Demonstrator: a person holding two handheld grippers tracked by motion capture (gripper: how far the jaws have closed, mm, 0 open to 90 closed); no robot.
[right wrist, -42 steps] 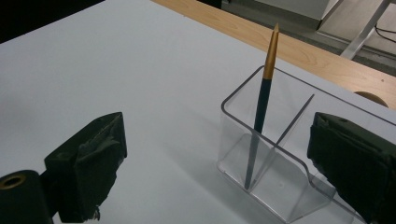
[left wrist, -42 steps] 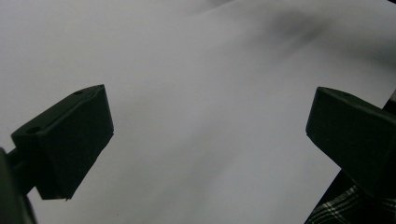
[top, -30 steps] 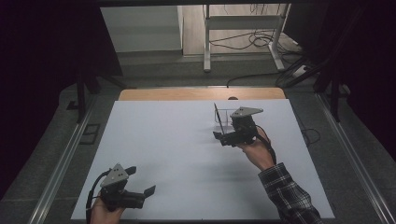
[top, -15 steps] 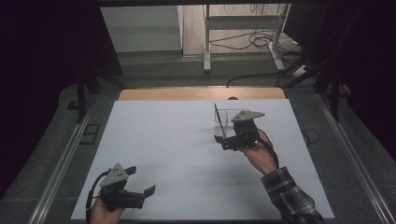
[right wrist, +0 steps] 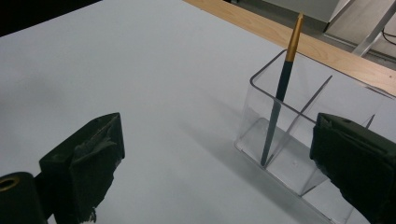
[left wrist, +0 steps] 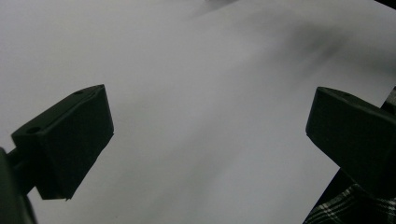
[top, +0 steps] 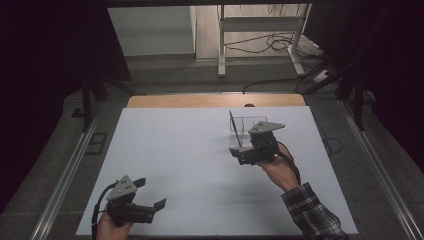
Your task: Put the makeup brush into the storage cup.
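- A broad white sheet (top: 190, 165) covers the table, and a strip of pale wooden tabletop (top: 200, 101) shows along its far edge.
- Grey floor (top: 165, 75) lies beyond, dim at both sides.
- A white metal frame stand (top: 260, 30) rises at the back.
- Black cables (top: 260, 47) loop loosely beneath it.
- Grey metal rails (top: 65, 175) run along the table's sides.

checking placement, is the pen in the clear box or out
In: the dark gold-tipped pen stands leaning in an end compartment of the clear plastic organizer.
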